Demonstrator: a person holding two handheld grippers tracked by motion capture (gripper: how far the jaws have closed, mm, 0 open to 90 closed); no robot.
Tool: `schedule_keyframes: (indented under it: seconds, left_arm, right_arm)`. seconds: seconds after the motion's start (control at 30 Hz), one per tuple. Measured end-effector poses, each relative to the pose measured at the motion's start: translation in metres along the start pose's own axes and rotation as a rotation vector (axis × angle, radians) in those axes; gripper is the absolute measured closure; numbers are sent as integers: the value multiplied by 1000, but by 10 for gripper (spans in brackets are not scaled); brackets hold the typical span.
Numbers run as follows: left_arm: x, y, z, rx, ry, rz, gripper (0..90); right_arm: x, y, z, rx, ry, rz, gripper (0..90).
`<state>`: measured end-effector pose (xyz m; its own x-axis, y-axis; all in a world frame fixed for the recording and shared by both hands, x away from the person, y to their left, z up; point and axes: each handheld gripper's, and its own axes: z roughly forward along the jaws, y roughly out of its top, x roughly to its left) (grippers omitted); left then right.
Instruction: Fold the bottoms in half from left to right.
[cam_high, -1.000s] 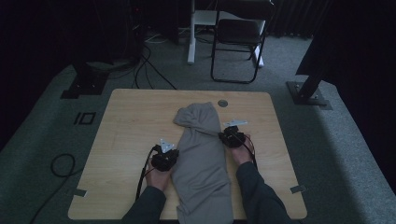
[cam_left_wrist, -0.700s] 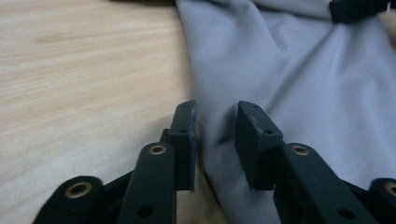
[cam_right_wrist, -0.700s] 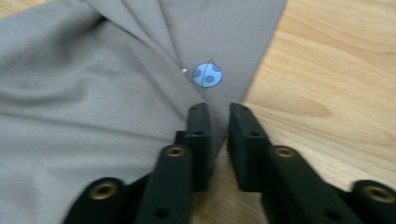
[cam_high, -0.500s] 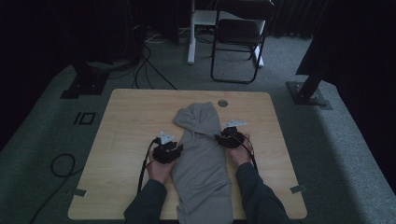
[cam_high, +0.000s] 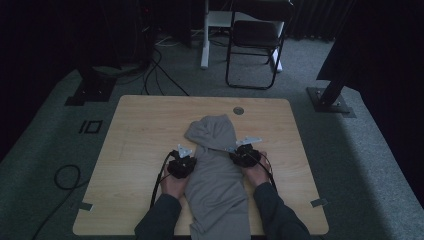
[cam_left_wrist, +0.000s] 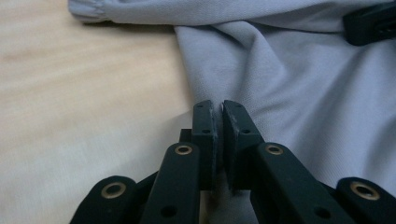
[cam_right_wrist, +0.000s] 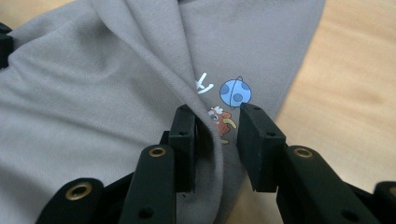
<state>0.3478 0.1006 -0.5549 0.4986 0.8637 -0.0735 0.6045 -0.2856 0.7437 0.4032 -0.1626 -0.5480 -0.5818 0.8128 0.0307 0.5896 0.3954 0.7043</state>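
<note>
Between both grippers' fingers (cam_left_wrist: 232, 126) — grey hoodie (cam_high: 217, 172) folds.

Bare light wooden counter (cam_high: 140, 150) left, right, beyond grey folded hooded sweatshirt (cam_high: 217, 175); small round metal grommet (cam_high: 238, 110) sole obstacle, far edge.

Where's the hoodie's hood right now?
In the high view, the hood lies mid-table at the grey hoodie's far end, beyond both hand-held grippers, near the round table grommet.
</note>
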Motion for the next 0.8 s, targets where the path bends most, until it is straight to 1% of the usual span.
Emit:
schedule_keyframes:
  seconds: [0.03,0.07,0.1,0.13,0.17,0.2,0.27,0.3,0.33,0.4,0.47,0.57,0.6,0.67,0.7,0.73,0.77,0.8]
  left_arm:
    - [-3,-4,-4,0,-6,13,841]
    - [-6,-7,-8,2,-7,34,833]
    - [-6,-7,-8,2,-7,34,809]
    - [-8,-11,-13,-8,0,74,773]
    - [-8,-12,-14,-21,8,76,739]
    - [-6,-12,-15,-29,12,65,711]
    - [-1,-12,-15,-43,14,27,692]
    - [0,-12,-14,-45,15,16,693]
    - [1,-12,-14,-33,16,8,696]
    - [1,-13,-15,-45,20,5,724]
    - [-2,-14,-15,-37,35,24,757]
    - [-7,-14,-14,-20,55,66,817]
    - [-8,-14,-13,-20,58,68,832]
    - [-7,-14,-13,-18,56,62,849]
    - [-6,-14,-14,-17,53,56,853]
    - [-6,-14,-14,-18,53,52,854]
    - [-6,-14,-14,-18,53,52,856]
    - [-6,-14,-14,-16,54,52,857]
  right_arm:
    - [4,-5,-5,5,8,-9,676]
    - [7,-8,-9,14,19,-16,676]
    - [9,-9,-12,26,29,-24,675]
    - [10,-10,-14,30,35,-34,673]
    - [13,-11,-17,19,34,-59,667]
    - [15,-10,-19,5,38,-75,652]
    - [19,-4,-20,-20,45,-97,621]
    - [22,1,-19,-23,48,-104,603]
    - [25,7,-17,-25,52,-112,595]
    - [33,17,-11,-25,57,-136,596]
    - [41,26,-4,-28,62,-172,596]
    - [55,39,9,-22,58,-227,599]
    - [59,42,13,-22,56,-250,610]
    - [67,50,20,-18,65,-274,636]
    - [71,53,23,-15,65,-294,706]
    - [72,56,25,-10,54,-309,783]
    - [72,56,25,-10,54,-309,783]
    - [66,61,26,-15,50,-273,879]
